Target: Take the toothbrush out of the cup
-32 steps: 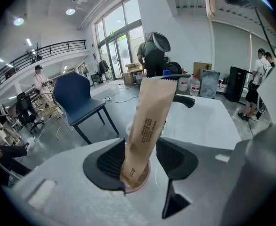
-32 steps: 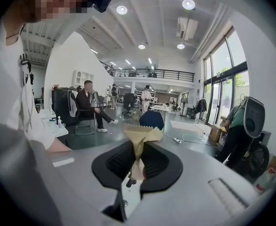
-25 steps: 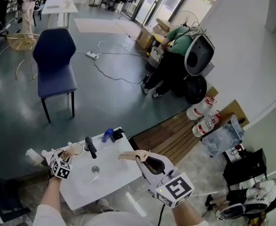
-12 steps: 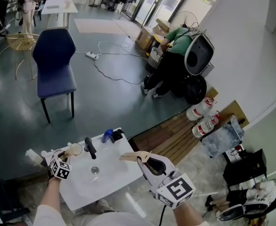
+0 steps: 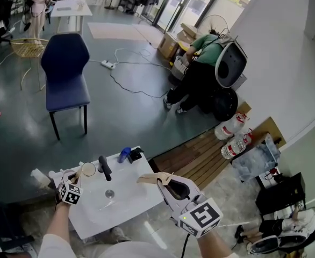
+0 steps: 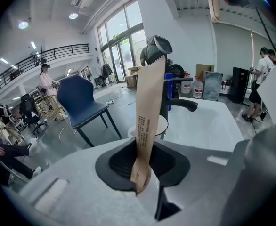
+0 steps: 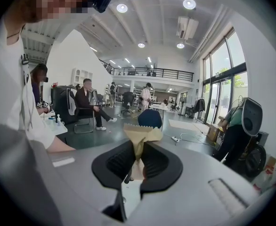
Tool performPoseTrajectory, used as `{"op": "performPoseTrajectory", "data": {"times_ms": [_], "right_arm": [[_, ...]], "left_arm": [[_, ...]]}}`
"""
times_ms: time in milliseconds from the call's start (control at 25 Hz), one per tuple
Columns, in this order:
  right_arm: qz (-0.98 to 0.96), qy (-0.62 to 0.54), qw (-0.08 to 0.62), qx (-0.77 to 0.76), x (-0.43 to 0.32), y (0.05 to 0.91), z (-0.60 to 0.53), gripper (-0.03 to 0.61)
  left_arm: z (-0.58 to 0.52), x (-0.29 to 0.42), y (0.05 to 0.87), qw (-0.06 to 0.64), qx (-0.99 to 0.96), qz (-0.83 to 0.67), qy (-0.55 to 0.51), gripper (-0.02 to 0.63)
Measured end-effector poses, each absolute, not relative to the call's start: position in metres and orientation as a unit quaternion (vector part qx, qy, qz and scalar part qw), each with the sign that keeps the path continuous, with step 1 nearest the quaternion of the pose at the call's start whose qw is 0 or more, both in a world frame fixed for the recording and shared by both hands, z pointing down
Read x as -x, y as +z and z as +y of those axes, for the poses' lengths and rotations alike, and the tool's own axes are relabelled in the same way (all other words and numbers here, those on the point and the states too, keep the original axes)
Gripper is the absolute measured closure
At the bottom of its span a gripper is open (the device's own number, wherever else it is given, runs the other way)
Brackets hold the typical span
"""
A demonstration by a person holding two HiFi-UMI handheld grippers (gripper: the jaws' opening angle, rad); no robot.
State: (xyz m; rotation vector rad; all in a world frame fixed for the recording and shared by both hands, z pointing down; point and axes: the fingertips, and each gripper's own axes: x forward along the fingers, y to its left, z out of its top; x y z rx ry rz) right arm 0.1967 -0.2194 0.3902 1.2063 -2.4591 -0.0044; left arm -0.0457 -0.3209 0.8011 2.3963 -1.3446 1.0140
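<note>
Moved: left gripper jaws have just been closing; both hands stayed put.
Grip: it pinches the paper-sleeved toothbrush low down, just before the cup.
Other hand: right gripper clamped on a paper scrap.
Handling: light and stiff; the sleeve may slip, so hold the shaft firmly.

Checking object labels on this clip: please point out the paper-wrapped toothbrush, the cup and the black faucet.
paper-wrapped toothbrush [image 6: 148, 102], left gripper view, middle of its brown paper sleeve.
cup [image 5: 88, 169], head view, its pale open top.
black faucet [image 5: 104, 167], head view, middle of its upright body.
</note>
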Motion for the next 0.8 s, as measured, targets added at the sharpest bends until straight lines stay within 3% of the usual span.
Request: {"op": "performPoseTrajectory", "data": {"times_ms": [800], "right_arm": [[-0.9, -0.006, 0.182, -0.397, -0.169, 0.388, -0.217, 0.551]], "left_arm": [[-0.308, 0.054, 0.732, 0.081, -0.836, -0.46, 0.289, 0.561]]}}
